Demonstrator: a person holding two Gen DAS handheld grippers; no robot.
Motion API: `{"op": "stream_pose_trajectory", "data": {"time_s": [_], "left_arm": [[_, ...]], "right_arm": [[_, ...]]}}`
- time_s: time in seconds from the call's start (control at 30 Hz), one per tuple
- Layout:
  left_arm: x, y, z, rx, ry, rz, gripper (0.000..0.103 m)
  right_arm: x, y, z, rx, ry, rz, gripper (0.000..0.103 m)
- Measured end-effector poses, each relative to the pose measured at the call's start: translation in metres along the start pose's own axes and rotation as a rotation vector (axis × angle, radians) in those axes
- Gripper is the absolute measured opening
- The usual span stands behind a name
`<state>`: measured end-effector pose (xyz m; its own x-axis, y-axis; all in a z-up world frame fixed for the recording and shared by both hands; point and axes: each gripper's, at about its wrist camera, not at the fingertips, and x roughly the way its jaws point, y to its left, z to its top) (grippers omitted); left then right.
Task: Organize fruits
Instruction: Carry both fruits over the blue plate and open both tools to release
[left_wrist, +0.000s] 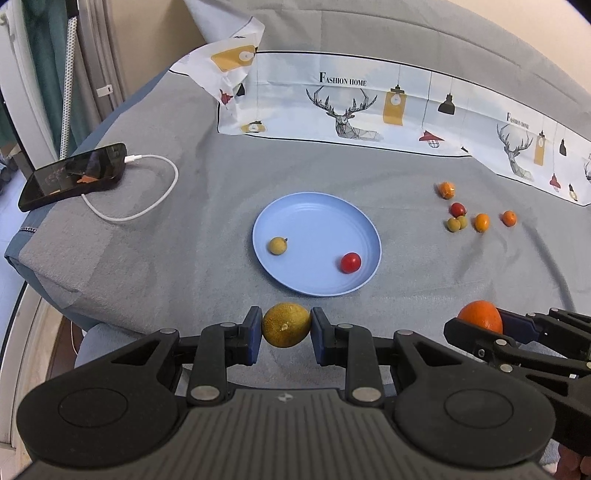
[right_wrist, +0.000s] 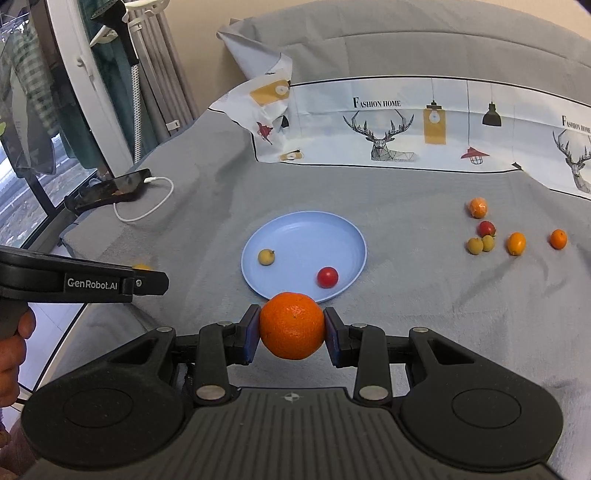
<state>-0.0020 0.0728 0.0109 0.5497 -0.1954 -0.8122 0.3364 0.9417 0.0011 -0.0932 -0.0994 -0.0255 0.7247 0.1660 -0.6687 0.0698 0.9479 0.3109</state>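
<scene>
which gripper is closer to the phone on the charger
Left. The left gripper, shut on a yellow-green fruit, sits on the phone side of the blue plate. The right gripper, holding an orange, is farther across.

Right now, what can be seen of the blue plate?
The blue plate is round and shallow with a raised rim, plain light blue, seemingly plastic. It lies flat on the grey cover, near the middle. Inside rest a small yellow-green fruit on its left side and a red fruit nearer the right rim, apart from each other. Neither gripper touches it.
</scene>
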Motion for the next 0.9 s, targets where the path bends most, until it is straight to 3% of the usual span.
{"op": "stream_pose_trajectory", "data": {"time_s": [0.5,0.9], "left_arm": [[0.024,-0.010,0.018,0.020,0.027,0.019,0.031],[0.083,-0.017,0.049,0.031,0.064,0.027,0.031]], "right_arm": [[0.022,-0.014,0.015,0.033,0.020,0.015,0.038],[0.069,-0.031,0.032,0.064,0.034,-0.016,0.038]]}}
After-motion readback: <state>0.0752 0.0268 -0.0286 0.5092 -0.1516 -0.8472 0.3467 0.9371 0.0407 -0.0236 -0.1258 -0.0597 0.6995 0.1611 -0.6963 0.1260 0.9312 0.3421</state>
